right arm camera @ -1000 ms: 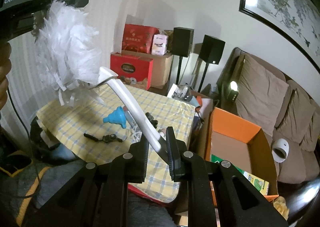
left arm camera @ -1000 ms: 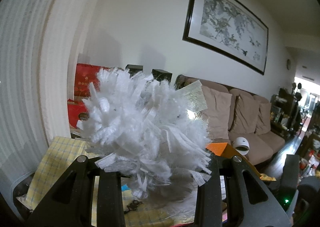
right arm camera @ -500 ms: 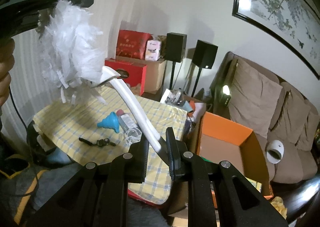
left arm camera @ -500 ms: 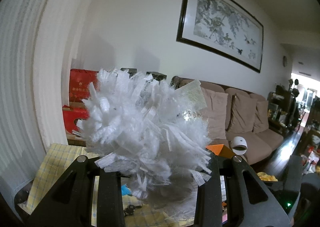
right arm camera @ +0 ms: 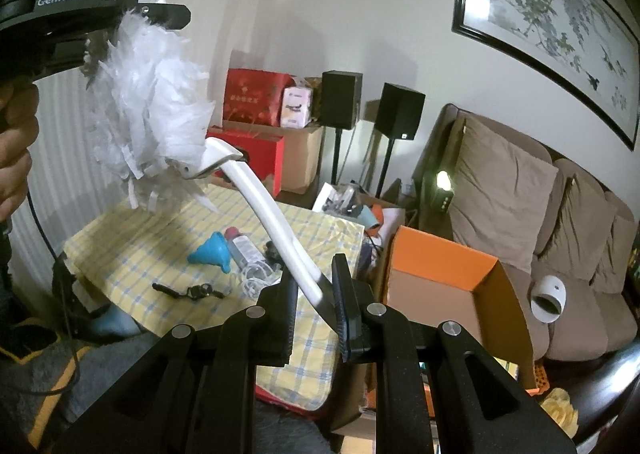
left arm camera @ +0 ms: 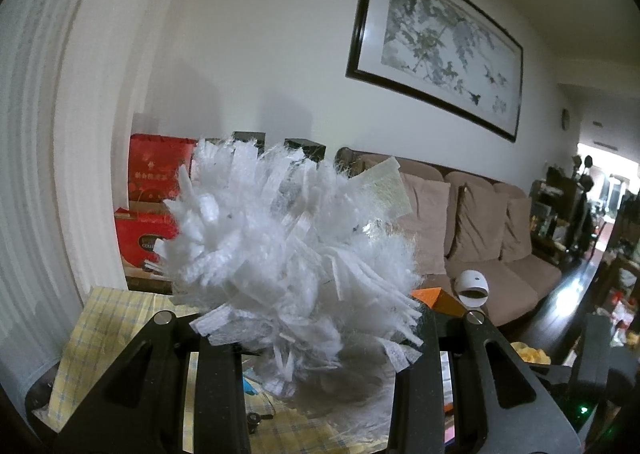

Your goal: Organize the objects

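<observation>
Right gripper (right arm camera: 316,294) fingers (right arm camera: 345,302) clenched on the tail end of the white plastic duster handle (right arm camera: 264,213). Left gripper (left arm camera: 308,338) fingers (left arm camera: 416,338) clamped around the white fluffy shredded-strip duster head (left arm camera: 288,250); in the right wrist view that same gripper (right arm camera: 132,9), with a person's hand (right arm camera: 14,145) on it, sits up top left on the fluff (right arm camera: 148,93). So the duster is held in the air by both ends, above the yellow-checked cloth worktop (right arm camera: 132,254), touching nothing else.

Long axis runs from the right fingers up and away to the left, head end high, handle end low and nearest the right camera. Handle curves a bit.

Risks, my read: the left grip is on soft strips only, so they could compress or tear and the head could slip free; if the hands drift apart the head may pull off the forked clip. The right grip is near the very tip, so the handle could pivot or pop out.

Below on the worktop: blue plastic funnel (right arm camera: 212,250), small clear bottle (right arm camera: 244,250), black strap-like item (right arm camera: 188,290). A dropped duster would knock these. Open orange cardboard box (right arm camera: 440,286) is just beside the worktop, likely destination, can't confirm.
</observation>
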Demonstrator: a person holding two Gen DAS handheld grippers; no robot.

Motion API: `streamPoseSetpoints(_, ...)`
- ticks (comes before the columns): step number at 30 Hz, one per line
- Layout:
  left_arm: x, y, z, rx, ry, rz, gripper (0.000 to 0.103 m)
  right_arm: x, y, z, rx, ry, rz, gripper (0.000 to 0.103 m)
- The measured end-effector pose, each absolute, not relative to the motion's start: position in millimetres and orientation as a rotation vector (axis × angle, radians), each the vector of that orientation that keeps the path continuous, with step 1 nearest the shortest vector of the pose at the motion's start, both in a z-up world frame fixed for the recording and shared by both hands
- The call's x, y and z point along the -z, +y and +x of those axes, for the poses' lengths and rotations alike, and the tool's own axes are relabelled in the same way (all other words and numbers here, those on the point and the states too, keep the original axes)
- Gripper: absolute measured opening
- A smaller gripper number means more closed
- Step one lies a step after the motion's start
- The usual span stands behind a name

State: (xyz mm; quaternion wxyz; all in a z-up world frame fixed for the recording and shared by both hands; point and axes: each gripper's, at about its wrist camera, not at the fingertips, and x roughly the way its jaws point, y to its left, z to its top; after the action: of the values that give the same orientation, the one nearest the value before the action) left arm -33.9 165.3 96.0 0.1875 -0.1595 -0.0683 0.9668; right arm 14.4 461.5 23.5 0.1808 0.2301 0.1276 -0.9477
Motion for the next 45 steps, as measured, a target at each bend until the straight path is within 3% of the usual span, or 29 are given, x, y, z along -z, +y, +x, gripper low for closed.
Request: streamPoseSetpoints(45, -118.0, 223.8, -37.6, -2.636, -0.120, -0.373, 0.032, -43.1, 511.3, 13.0, 2.809, 0.235, 0.632, 0.017)
